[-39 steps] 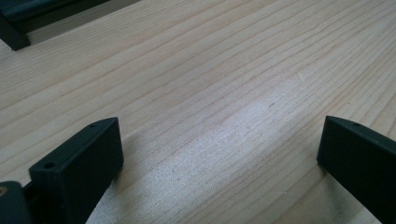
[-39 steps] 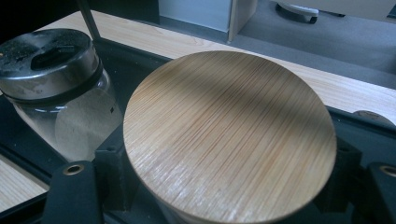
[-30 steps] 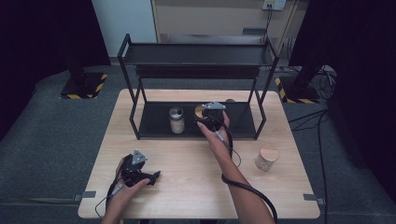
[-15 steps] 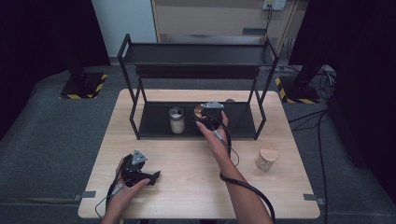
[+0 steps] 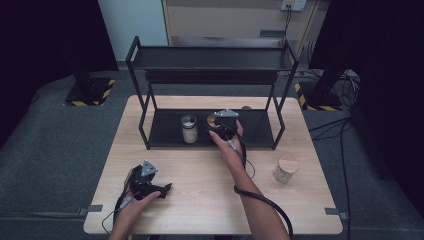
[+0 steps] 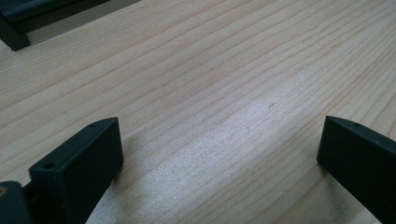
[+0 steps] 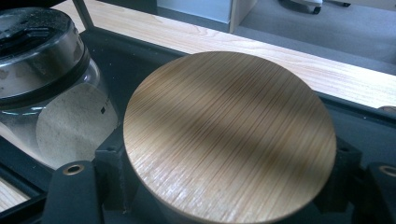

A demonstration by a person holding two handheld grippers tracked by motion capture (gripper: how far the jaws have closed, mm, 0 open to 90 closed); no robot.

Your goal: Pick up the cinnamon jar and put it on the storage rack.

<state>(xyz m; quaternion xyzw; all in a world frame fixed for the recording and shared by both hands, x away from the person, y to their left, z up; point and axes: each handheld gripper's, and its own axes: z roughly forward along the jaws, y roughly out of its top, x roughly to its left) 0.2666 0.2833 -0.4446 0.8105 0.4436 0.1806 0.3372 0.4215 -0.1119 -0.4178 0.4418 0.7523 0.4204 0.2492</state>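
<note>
From the high view, a pale wooden table [image 5: 200,200] stands on grey carpet, dark curtains to either side and a light cabinet at the back wall, with yellow-and-black striped feet on the floor at left and right. A black two-tier metal rack [image 5: 212,65] sits across the far half of the table. The right gripper [image 5: 220,122] reaches onto the rack's lower shelf, where it holds a jar with a wooden lid [image 5: 214,120]; just to the left of that gripper stands a metal-lidded glass jar [image 5: 189,128], and well off to its right, out on the bare table, a second wooden-lidded jar [image 5: 285,169]. The left gripper [image 5: 155,189] rests near the table's front edge, well apart from the rack and all jars. In the left gripper view, the two black jaws stand wide apart with only wood grain of the table between them, holding nothing; a corner of the rack shows ahead at upper left. In the right gripper view, the round striped wooden lid lies directly between the jaws, whose pads press against the jar's sides below it. The metal-lidded jar stands just beside the left jaw, holding pale powder; a small dark mark on its glass is too small to read.
</note>
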